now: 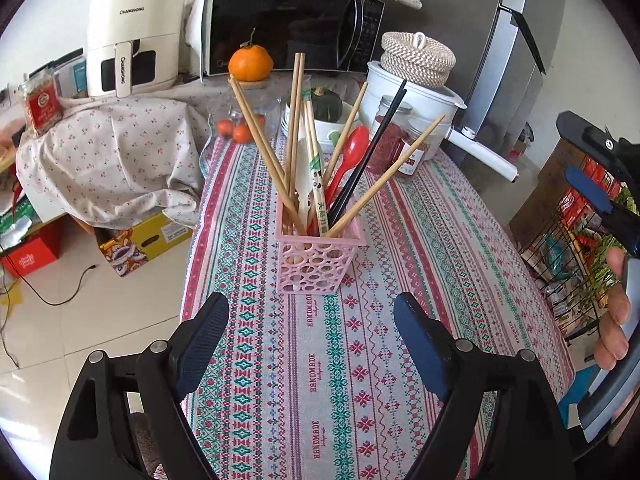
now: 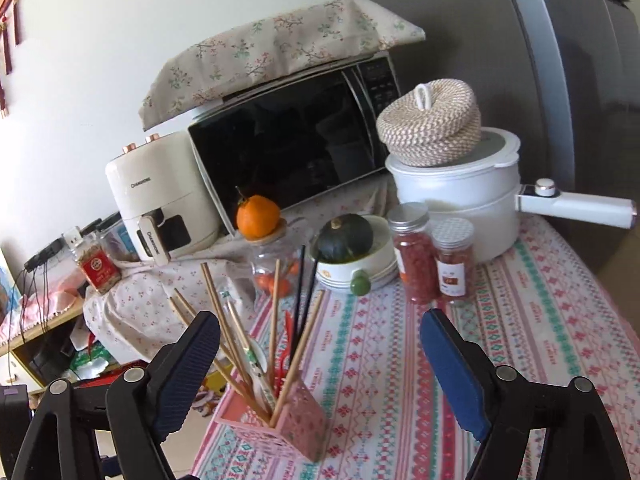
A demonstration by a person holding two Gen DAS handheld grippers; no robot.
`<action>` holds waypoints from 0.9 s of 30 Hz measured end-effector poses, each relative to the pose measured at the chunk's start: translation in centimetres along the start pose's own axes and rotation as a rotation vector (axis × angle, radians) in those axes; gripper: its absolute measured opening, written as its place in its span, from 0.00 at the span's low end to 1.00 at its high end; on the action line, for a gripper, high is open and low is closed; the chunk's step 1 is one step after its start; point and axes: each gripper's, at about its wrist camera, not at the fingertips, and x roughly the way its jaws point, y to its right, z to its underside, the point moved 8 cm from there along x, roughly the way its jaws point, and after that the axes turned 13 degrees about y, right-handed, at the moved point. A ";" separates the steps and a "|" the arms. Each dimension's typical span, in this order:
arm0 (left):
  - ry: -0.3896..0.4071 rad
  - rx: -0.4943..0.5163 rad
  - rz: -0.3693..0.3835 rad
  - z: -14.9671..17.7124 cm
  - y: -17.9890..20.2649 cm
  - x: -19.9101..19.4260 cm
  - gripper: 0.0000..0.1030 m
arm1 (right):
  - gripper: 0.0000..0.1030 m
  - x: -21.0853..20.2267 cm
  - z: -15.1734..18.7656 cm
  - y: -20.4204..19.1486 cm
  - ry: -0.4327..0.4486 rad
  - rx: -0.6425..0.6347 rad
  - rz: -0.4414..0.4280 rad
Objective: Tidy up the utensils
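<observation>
A pink perforated utensil basket (image 1: 316, 262) stands on the patterned tablecloth (image 1: 420, 320). It holds several wooden chopsticks (image 1: 256, 136), a black pair (image 1: 368, 160), a wrapped pair (image 1: 318, 184), a white spoon and a red spoon (image 1: 352, 148). My left gripper (image 1: 312, 340) is open and empty, just in front of the basket. My right gripper (image 2: 320, 364) is open and empty, raised above the table; the basket (image 2: 280, 428) sits low between its fingers. The right gripper also shows at the right edge of the left wrist view (image 1: 592, 184).
At the table's back are a microwave (image 1: 288, 20), an air fryer (image 1: 132, 40), a white pot (image 1: 416, 104) with a woven lid, spice jars (image 2: 432, 256), a bowl with a green squash (image 2: 348, 240), and an orange (image 2: 258, 216) on a glass jar. A wire rack (image 1: 568, 256) stands right.
</observation>
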 end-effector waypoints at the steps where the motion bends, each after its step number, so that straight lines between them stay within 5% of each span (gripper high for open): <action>1: 0.003 0.000 -0.012 0.1 0.3 -0.2 0.86 | 0.91 -0.7 0.0 0.6 0.001 -0.009 0.013; 6: 0.015 0.024 -0.056 -0.2 2.4 -1.8 0.88 | 0.99 -3.9 0.7 3.5 -0.030 -0.083 0.117; 20: 0.074 0.042 -0.129 -0.7 6.7 -7.4 0.93 | 1.00 -10.5 1.6 5.8 -0.099 -0.239 0.324; 27: 0.100 0.042 -0.117 -0.9 7.6 -8.2 0.93 | 1.00 -11.0 1.0 6.3 -0.089 -0.199 0.329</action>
